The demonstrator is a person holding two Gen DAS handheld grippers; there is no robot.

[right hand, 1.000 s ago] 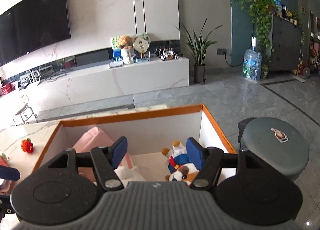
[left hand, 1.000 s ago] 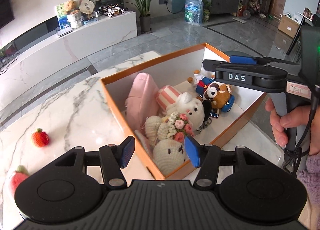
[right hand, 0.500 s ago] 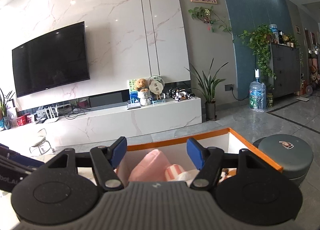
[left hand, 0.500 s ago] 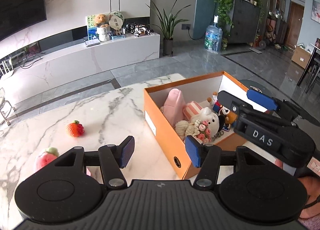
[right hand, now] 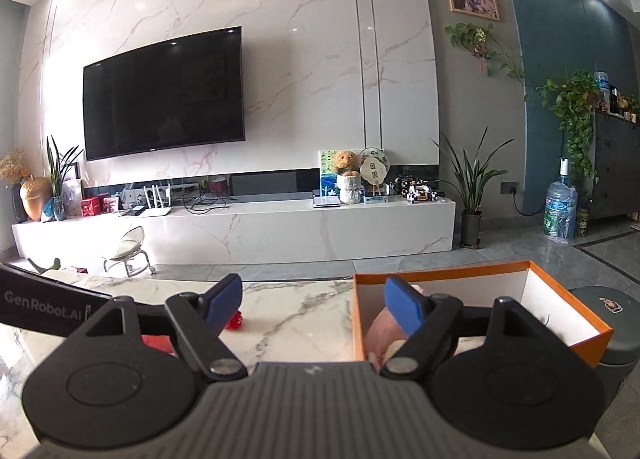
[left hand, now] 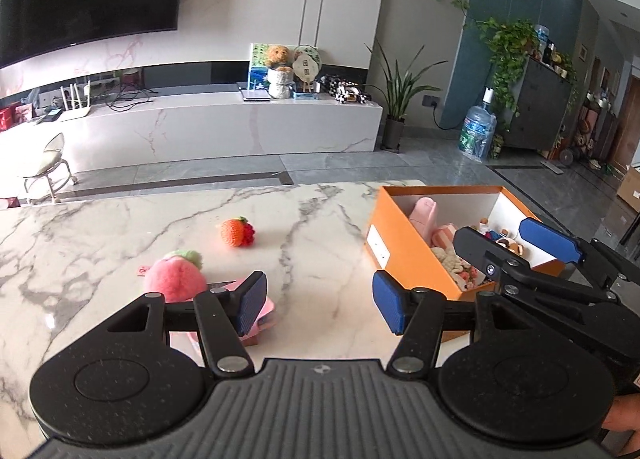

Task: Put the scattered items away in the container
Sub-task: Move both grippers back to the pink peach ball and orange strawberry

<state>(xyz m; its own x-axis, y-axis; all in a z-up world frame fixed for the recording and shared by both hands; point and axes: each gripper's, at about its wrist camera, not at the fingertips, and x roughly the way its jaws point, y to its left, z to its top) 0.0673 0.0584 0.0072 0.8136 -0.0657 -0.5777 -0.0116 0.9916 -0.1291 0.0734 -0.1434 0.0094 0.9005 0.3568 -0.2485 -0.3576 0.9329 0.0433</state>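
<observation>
An orange box (left hand: 404,247) with white inner walls holds several plush toys, at the right on the marble table (left hand: 120,227). A knitted red strawberry (left hand: 237,232) lies mid-table. A fluffy pink peach toy (left hand: 176,277) sits on a flat pink item (left hand: 264,313) near my left gripper (left hand: 316,309), which is open and empty, above the table left of the box. My right gripper (right hand: 314,309) is open and empty, above the box's (right hand: 576,331) left edge; it also shows in the left wrist view (left hand: 516,245).
A grey round stool (right hand: 612,307) stands right of the box. Beyond the table's far edge are the floor, a small chair (left hand: 46,167) and a long white TV bench (left hand: 224,127). A water bottle (left hand: 478,135) and plants stand far right.
Both grippers have pulled back and up from the box and swung left. The left wrist view now takes in the strawberry and peach toy; the right wrist view has tilted up toward the TV wall.
</observation>
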